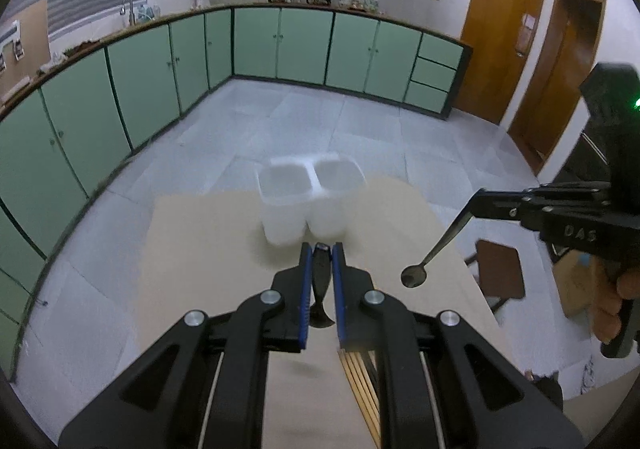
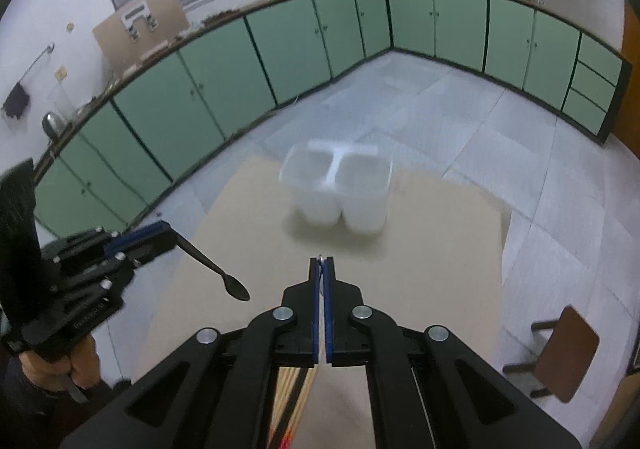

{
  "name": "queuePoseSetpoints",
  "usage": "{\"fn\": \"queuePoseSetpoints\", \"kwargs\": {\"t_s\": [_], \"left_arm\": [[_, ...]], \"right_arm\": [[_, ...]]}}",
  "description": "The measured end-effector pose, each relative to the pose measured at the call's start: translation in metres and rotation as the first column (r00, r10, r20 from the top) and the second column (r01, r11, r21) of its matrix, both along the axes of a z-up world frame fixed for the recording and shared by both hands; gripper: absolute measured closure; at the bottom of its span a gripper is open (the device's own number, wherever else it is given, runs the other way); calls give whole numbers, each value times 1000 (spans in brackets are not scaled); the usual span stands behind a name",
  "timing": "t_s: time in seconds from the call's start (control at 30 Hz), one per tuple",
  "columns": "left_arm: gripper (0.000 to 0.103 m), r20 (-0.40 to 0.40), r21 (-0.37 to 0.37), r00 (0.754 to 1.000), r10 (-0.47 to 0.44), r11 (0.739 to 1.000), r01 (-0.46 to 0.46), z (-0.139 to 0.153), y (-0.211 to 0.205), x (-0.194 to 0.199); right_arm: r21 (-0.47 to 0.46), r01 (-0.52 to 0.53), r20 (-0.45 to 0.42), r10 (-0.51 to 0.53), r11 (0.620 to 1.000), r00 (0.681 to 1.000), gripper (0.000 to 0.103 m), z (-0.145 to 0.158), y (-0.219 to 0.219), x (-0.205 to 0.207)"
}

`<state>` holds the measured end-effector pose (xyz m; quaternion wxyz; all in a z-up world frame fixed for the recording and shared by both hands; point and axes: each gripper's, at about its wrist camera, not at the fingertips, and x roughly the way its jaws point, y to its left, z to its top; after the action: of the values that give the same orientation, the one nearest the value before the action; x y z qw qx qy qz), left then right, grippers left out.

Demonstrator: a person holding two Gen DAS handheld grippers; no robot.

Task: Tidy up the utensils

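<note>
A white two-compartment plastic holder (image 1: 310,193) stands on the tan table (image 1: 208,249); it also shows in the right wrist view (image 2: 340,185). My left gripper (image 1: 321,249) is shut on a black spoon (image 1: 321,281), held above the table just short of the holder. From the right wrist view that black spoon (image 2: 218,271) hangs bowl-down from the left gripper (image 2: 168,235). My right gripper (image 2: 321,260) is shut on a thin metal spoon (image 2: 321,258). In the left wrist view this metal spoon (image 1: 438,249) hangs bowl-down from the right gripper (image 1: 478,201).
Wooden chopsticks (image 1: 362,381) lie on the table under the grippers, also in the right wrist view (image 2: 292,389). A brown stool (image 2: 560,353) stands right of the table. Green cabinets (image 1: 256,45) line the far walls. The table's right edge (image 1: 460,249) drops to a tiled floor.
</note>
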<state>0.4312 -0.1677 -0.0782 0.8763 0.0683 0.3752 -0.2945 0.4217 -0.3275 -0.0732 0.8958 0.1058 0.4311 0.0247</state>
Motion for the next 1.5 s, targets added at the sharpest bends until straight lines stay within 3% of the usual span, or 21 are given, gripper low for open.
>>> {"fn": "queuePoseSetpoints", "kwargs": {"t_s": [0.2,0.33,0.53,0.63,0.73,0.83,0.9,1.03,1.13,1.3,1.4,1.5], "left_arm": [[94,38,-29,998,44,999,-43,26,-24,65],[94,56,-50,996,73,996,-70,26,-41,107],[94,30,-44,995,97,994,-96,-24,-61,148],[94,-13,-32,994,105,994,-105,-53,-63,156],[92,-32,-19,993,116,993,-116,-69,-57,156],[77,-7,-26,993,119,993,-119,-58,-45,147],[58,38,-35,991,126,992,-125,-40,-32,131],[40,124,-56,983,135,990,-129,-12,6,80],[30,156,-89,977,148,987,-135,-16,46,20],[25,182,-92,970,160,985,-145,-63,95,-93],[24,167,-96,975,145,987,-130,-99,109,-154],[24,175,-51,977,119,992,-112,-133,115,-210]], "right_arm": [[19,41,42,-42,999,998,101,32,-22,65],[7,68,63,-68,998,996,101,31,-34,100],[4,93,23,-93,996,995,101,-19,-52,140],[31,105,-18,-105,994,994,101,-51,-61,147],[39,104,-38,-102,994,994,97,-64,-65,145],[48,117,-14,-117,992,993,89,-60,-69,133],[56,121,10,-122,991,993,82,-53,-69,118],[53,115,90,-119,992,989,69,-36,-61,62],[14,106,153,-107,994,982,60,-39,-46,1],[-72,111,220,-93,991,971,58,-97,3,-139],[-76,102,189,-87,992,978,58,-149,41,-206],[-87,70,144,-57,994,988,58,-196,78,-249]]}}
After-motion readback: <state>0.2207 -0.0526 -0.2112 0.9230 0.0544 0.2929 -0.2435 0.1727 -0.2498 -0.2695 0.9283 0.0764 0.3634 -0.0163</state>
